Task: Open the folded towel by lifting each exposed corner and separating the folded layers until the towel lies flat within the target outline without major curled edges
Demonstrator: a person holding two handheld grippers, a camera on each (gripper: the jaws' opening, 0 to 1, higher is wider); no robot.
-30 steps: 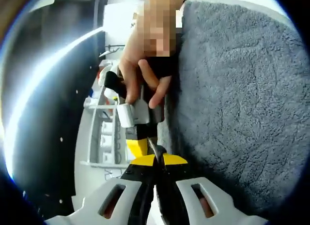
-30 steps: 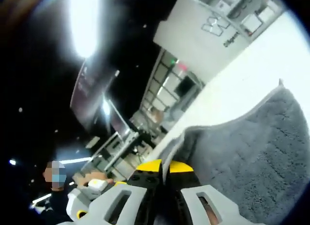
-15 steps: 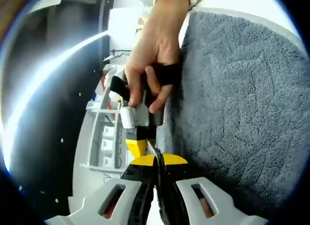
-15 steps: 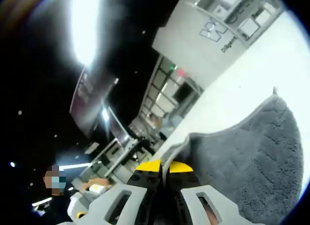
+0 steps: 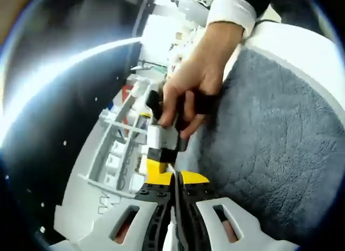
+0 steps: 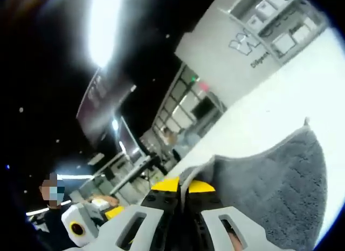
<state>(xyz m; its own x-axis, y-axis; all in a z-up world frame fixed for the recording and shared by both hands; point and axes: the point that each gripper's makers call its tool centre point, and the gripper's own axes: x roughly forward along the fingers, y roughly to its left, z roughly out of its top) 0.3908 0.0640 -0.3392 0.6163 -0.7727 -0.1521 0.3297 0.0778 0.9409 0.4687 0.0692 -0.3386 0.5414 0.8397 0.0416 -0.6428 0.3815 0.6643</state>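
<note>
Both grippers are clenched on one edge of the grey towel (image 5: 269, 137), held up off the white desk (image 6: 302, 89). Left gripper (image 5: 175, 178) and right gripper (image 6: 182, 185) pinch neighbouring points; the cloth hangs away to each view's right.

fluffy matt cloth towel (image 5: 269, 137)

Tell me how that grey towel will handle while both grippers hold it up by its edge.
The grey towel is probably floppy: it sags in a curve between the right gripper and its free corner. Its thick fleecy pile suggests it won't slip easily from the left gripper. Likely light.
</note>
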